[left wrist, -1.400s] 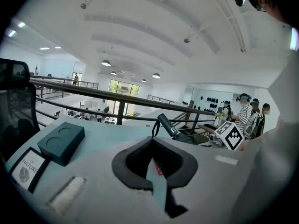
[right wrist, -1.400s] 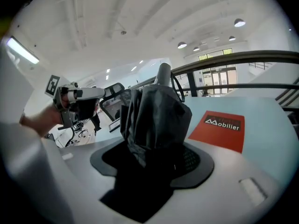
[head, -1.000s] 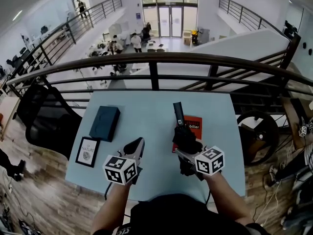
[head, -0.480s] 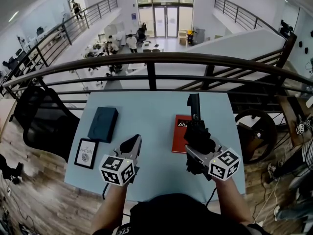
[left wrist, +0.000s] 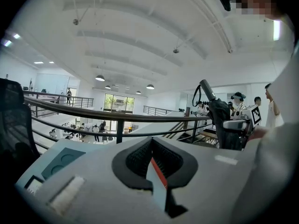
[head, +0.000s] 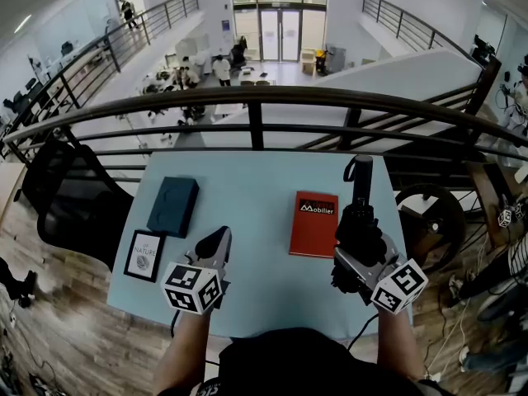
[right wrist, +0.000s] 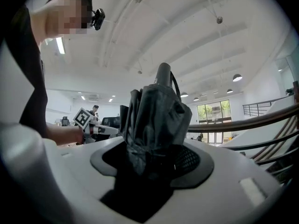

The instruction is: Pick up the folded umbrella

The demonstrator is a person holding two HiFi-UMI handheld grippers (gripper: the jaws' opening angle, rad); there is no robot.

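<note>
The folded umbrella (head: 360, 221) is black, with a stubby handle and a wrist loop at its far end. It hangs in the air over the table's right edge, tilted up and away from me. My right gripper (head: 360, 247) is shut on its bundled fabric, which bulges out between the jaws in the right gripper view, where the umbrella (right wrist: 156, 120) fills the middle. My left gripper (head: 215, 240) hovers over the table's near left part, shut, with nothing in it. From the left gripper view, the umbrella (left wrist: 218, 120) shows at the right.
On the light blue table (head: 256, 196) lie a red book (head: 313, 223), a dark teal box (head: 174, 206) and a small framed card (head: 148, 256). A dark railing (head: 264, 97) runs behind the table over a drop. A black chair (head: 70, 196) stands at the left.
My right gripper has risen and swung right with the umbrella, from over the red book to the table's right edge. The book now lies uncovered. The left gripper has hardly moved.
</note>
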